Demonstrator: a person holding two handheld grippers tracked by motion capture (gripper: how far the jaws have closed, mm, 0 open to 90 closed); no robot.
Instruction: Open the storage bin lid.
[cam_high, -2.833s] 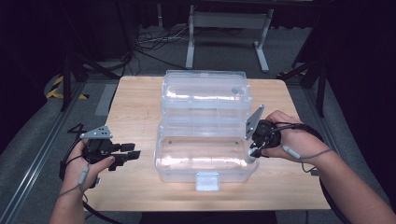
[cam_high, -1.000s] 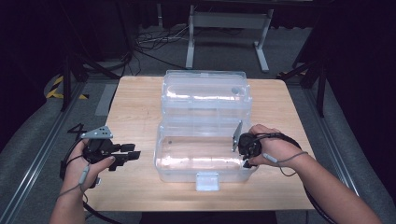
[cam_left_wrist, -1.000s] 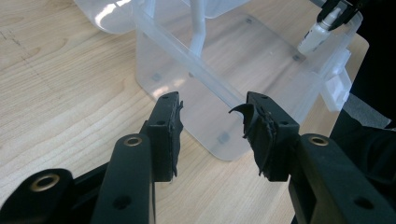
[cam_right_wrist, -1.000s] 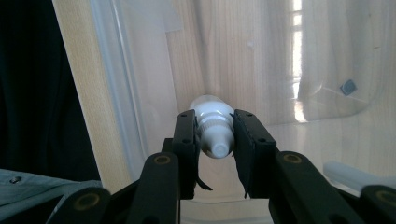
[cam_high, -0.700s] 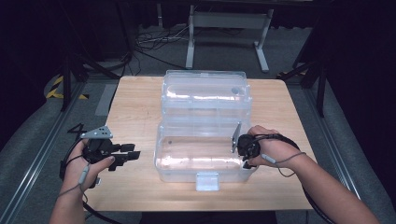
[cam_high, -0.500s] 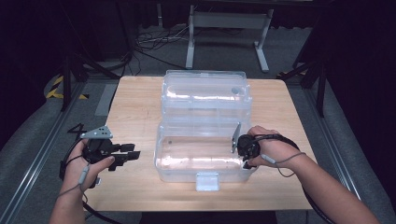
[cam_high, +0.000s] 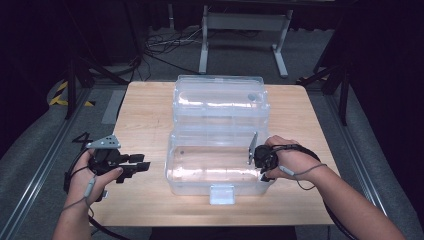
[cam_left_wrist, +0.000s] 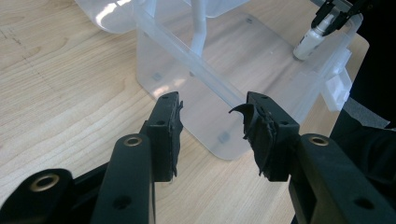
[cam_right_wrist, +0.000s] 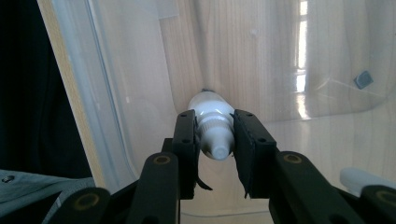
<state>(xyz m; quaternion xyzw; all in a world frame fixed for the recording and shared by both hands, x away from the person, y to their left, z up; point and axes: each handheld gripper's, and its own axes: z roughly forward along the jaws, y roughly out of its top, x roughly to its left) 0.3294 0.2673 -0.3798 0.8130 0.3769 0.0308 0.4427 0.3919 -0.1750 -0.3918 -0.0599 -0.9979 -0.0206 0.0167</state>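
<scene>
— Over the table, from the high view, what is happening?
— The right gripper (cam_high: 261, 159) is reaching into the clear plastic box (cam_high: 200, 170); the left gripper (cam_high: 131, 164) is waiting beside it.
— And the left gripper view?
— Its jaws are standing wide, empty.
— The right gripper view?
— Jaws are clasping a small white bottle (cam_right_wrist: 212, 126) just above the box floor. I judge it is placing the bottle; letting go comes next.

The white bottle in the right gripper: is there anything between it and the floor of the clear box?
Nothing visible. The right gripper holds the white bottle by its neck, base down inside the clear box. Below the bottle there is bare box floor, with wood grain showing through it.
</scene>
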